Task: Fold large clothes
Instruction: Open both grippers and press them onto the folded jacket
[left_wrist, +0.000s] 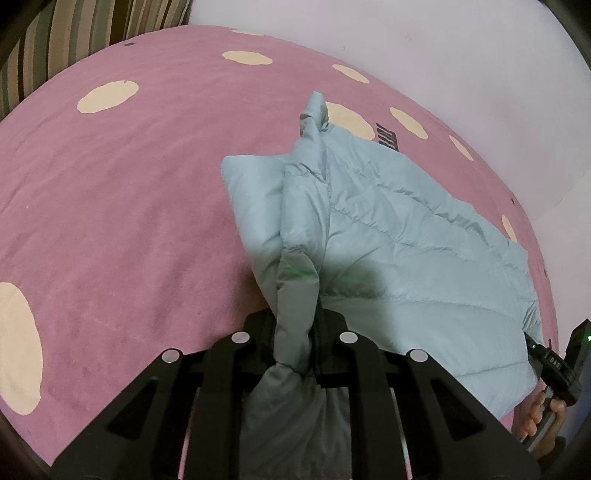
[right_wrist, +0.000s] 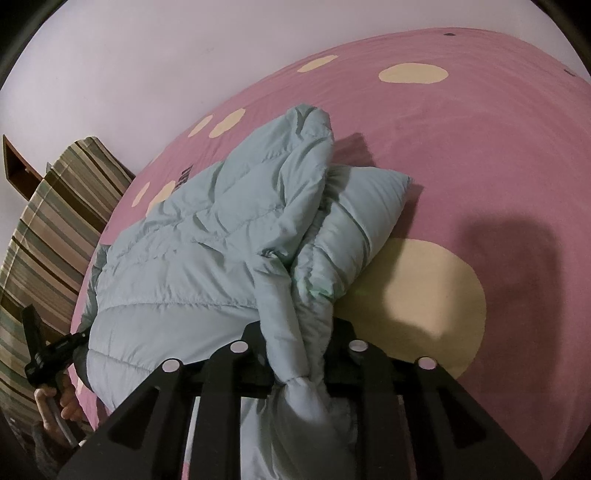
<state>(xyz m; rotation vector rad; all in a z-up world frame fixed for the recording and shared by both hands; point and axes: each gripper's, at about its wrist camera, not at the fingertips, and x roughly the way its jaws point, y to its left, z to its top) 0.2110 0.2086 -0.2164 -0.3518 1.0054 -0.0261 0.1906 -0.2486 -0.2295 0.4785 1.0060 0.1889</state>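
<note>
Pink bedding (left_wrist: 110, 221) with cream spots covers the bed, and a pale blue puffer jacket (left_wrist: 388, 229) lies half-folded on it. Left claw (left_wrist: 295, 332) is clenched on one bunched edge; right claw (right_wrist: 299, 339) pinches another fold.

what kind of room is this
Probably a bedroom: a puffy jacket lies on a wide pink bedspread with cream spots, beside a plain wall and striped fabric, maybe a curtain.
</note>
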